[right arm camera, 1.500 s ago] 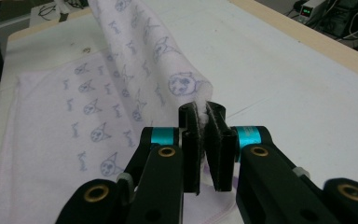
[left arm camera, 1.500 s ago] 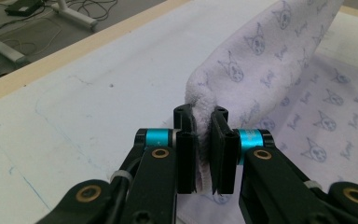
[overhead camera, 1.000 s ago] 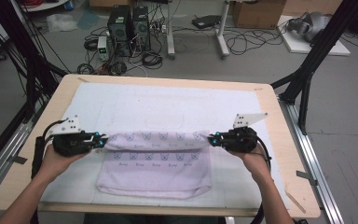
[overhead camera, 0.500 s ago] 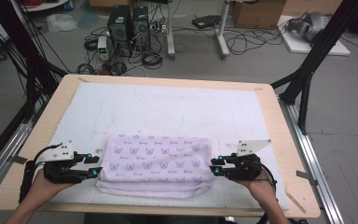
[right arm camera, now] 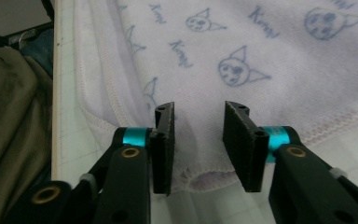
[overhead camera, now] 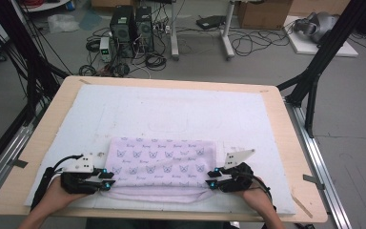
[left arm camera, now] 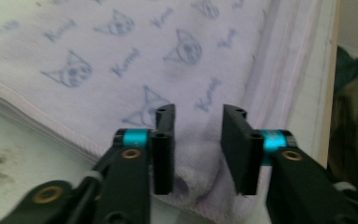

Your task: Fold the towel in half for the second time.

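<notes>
Both the left claw [overhead camera: 108,183] and right claw [overhead camera: 212,183] stand released, straddling opposite near corners of the folded towel [overhead camera: 159,162], its long axis running between them.

— Where are the two hands relative to the pale lilac printed cloth [overhead camera: 159,167]?

— One at each near corner. The left hand [overhead camera: 57,193] holds the black two-jaw left gripper [overhead camera: 108,180] at the cloth's left end, forearm coming in from the near edge. The right hand [overhead camera: 252,195] holds the black right gripper [overhead camera: 213,180] at the right end, mirrored.

— How do they point?

— Inward, toward each other, lying low and roughly level.

— And the jaws?

— In the left gripper view [left arm camera: 196,149] they stand apart with a bunched cloth corner between them, having just been closing; the pads don't clearly press. The right gripper [right arm camera: 198,147] also gapes, cloth edge between the pads.
</notes>
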Demonstrator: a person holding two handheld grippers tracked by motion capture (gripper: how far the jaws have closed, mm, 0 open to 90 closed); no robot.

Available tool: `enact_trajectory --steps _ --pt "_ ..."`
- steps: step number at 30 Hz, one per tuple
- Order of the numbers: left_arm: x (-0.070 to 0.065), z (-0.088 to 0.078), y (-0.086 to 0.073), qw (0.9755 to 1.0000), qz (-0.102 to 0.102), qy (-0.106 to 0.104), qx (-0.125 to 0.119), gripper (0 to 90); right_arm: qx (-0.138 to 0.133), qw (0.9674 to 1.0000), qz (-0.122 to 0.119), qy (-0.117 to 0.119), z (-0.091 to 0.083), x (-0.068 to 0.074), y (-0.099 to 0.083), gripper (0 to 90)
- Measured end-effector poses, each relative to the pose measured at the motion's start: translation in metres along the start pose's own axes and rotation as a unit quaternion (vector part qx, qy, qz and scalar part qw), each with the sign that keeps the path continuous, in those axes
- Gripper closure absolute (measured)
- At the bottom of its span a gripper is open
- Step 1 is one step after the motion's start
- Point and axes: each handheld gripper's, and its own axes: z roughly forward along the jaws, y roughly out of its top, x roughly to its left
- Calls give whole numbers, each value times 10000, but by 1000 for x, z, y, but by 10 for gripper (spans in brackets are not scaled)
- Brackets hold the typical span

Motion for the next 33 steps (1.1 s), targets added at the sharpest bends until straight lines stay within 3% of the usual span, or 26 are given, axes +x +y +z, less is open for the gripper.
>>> enact_trajectory --steps 3,4,9,11,15,17,18,19,22,27,29,33 --pt "-1 0 -1 10000 -53 32 -59 866 45 9999 -60 117 1 3 1 840" --pt "0 -1 0 9999 -71 49 -77 873 36 9998 -109 148 0 3 1 851" --pt "-1 -14 5 9995 -89 146 -252 880 -187 9996 -172 157 -12 9 9 861" --pt "-1 -22 8 9992 -68 190 -341 881 -403 9989 -202 153 -22 14 14 861" --pt "-8 -33 10 9987 -61 152 -488 881 -465 9983 -299 199 -32 23 17 859" --pt "-11 -32 6 9990 -56 28 -432 870 -266 9986 -267 384 -29 26 12 839" --pt "-14 -29 4 9993 -83 38 -372 830 -160 9987 -217 437 -26 27 9 810" --pt "-15 -26 2 9994 -116 30 -339 726 -59 9992 -218 336 -22 29 5 769" --pt "-16 -19 1 9996 -109 -18 -242 667 -276 9988 -183 349 -20 28 0 735" --pt "-15 -9 -1 10000 -57 9 -51 682 37 9991 -265 314 -8 28 -1 666" --pt "-16 -6 -5 10000 -26 -18 13 746 110 9989 -287 347 -2 28 -4 692" --pt "-19 -10 -11 9999 -90 18 -105 825 25 9988 -255 407 -6 31 -9 746"
